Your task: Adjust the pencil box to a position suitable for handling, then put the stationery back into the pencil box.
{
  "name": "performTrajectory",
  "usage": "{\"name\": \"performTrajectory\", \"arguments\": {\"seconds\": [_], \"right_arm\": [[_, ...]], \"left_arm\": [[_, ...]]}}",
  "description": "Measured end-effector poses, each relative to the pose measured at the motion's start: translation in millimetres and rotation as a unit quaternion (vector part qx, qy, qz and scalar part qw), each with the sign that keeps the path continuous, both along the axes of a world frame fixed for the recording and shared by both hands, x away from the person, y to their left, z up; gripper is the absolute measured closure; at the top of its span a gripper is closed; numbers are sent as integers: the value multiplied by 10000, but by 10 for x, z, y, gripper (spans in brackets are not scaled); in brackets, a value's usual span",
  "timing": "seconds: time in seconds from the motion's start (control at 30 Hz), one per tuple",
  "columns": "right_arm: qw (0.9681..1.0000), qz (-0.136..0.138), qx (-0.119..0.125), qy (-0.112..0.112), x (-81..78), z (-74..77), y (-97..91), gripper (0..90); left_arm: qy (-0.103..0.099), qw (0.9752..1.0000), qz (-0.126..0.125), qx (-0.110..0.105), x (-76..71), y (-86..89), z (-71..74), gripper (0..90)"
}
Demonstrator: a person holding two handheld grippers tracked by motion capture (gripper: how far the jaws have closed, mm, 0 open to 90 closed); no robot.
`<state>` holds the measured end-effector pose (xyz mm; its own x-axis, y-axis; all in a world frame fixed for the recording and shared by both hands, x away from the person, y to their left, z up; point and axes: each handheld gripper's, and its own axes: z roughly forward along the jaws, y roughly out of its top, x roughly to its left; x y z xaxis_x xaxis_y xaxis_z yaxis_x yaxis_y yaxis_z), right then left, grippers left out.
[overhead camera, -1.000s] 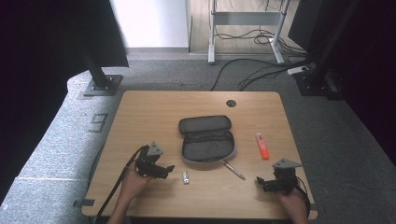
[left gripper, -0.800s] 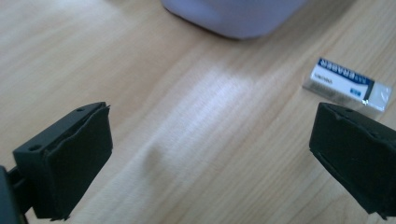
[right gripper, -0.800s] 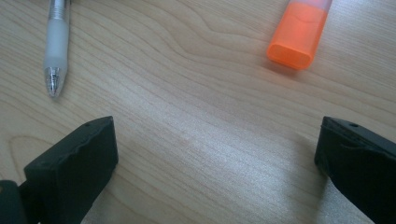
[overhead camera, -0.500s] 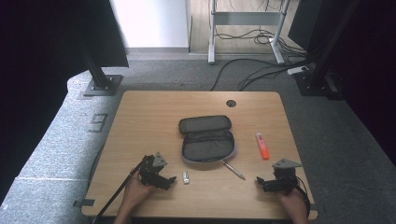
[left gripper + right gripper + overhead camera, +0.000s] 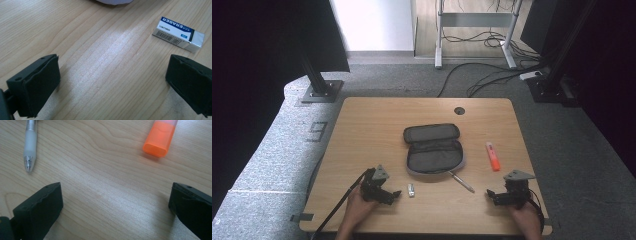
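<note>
White eraser [image 5: 179,34], blue-banded sleeve, barcode on its side: lies flat on the wooden table [image 5: 362,130], just ahead and to the right of your left gripper [image 5: 393,195], not touched. From above it [image 5: 411,190] sits near the front edge, below the left corner of the pencil case.

Left gripper: jaws spread wide, low over bare wood, nothing between them; they have just been opening. Judged step: the approach to the eraser, grasp not yet begun. Next move calls for a short shift forward and to the right in that gripper's view, so the eraser lies between the pads across its narrow width, then a close.

Grey pencil case [image 5: 434,150]: unzipped, lid folded back, mid-table, likely destination.

Pen [image 5: 30,143]: clear barrel, tip toward your right gripper [image 5: 492,196], close to the case's front right corner.

Orange highlighter [image 5: 160,138]: capped, right of the case, apart from it.

Right gripper: jaws wide apart, empty, over bare wood between pen and highlighter.
</note>
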<state>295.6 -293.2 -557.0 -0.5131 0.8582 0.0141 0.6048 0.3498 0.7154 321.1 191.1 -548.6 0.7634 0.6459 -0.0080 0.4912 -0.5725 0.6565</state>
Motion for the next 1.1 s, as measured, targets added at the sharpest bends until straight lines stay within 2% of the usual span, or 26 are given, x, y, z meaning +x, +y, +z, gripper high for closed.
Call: {"name": "performTrajectory", "arguments": {"seconds": [0.47, 0.67, 0.7, 0.77, 1.1], "right_arm": [[10000, 14, 0, 4, -4, 3, -1, 0], [10000, 46, 56, -39, -17, 22, 30, 48], [9998, 84, 66, -177, -29, 72, 43, 54], [9996, 74, 110, -251, -30, 110, 39, 52], [9979, -260, 357, -473, -2, 285, -95, 128]], "left_arm": [[0, 10000, 23, 4, -2, -3, 0, 0], [0, 10000, 32, 4, -3, -4, 0, 0], [0, 10000, 32, 1, -3, -4, 0, 0], [0, 10000, 34, 4, -3, -4, 0, 0], [1, 10000, 32, 1, -2, -4, 1, 0]]}}
